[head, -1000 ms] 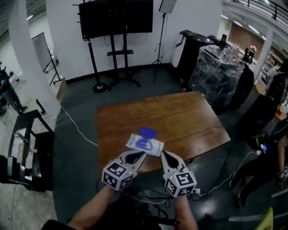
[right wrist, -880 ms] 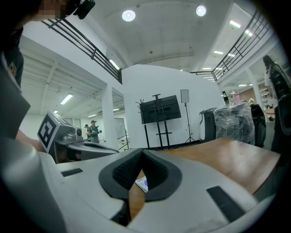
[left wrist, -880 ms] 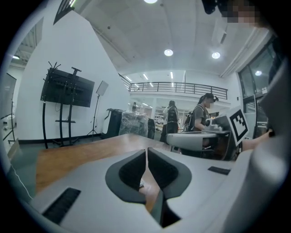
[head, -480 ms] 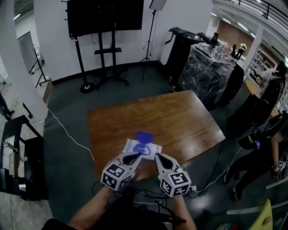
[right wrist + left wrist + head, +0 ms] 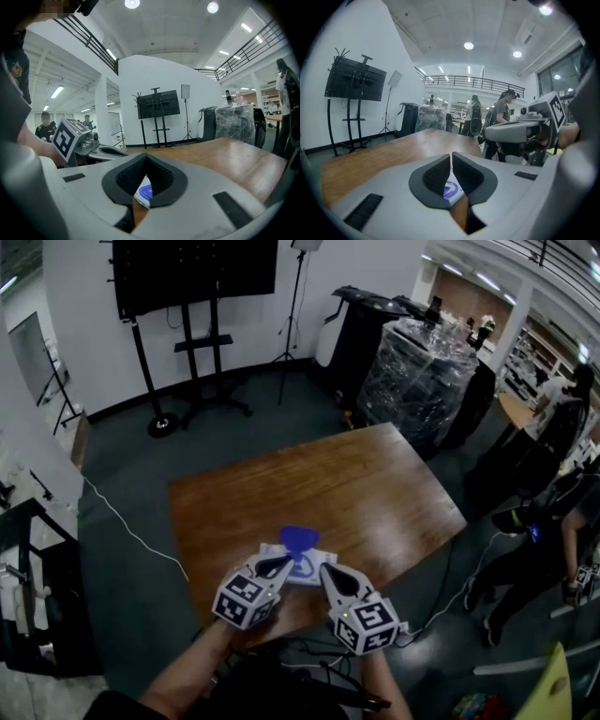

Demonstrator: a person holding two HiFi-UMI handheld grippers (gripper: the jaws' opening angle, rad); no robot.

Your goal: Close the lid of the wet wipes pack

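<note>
A white wet wipes pack (image 5: 302, 567) lies near the front edge of the brown wooden table (image 5: 375, 493), its blue lid (image 5: 299, 539) flipped up and open. My left gripper (image 5: 288, 562) is shut and empty, its tip at the pack's near left side. My right gripper (image 5: 322, 570) is shut and empty too, at the pack's near right side. Between the closed jaws the pack shows in the left gripper view (image 5: 451, 191) and in the right gripper view (image 5: 143, 191). I cannot tell whether either tip touches the pack.
A TV on a stand (image 5: 192, 277) is beyond the table. A plastic-wrapped stack (image 5: 412, 381) stands at the back right. A person (image 5: 553, 540) is at the right of the table. Cables (image 5: 131, 531) run over the dark floor.
Both grippers have moved forward and down, closer to the pack. The head view has shifted, so the table sits lower and more central in it.
</note>
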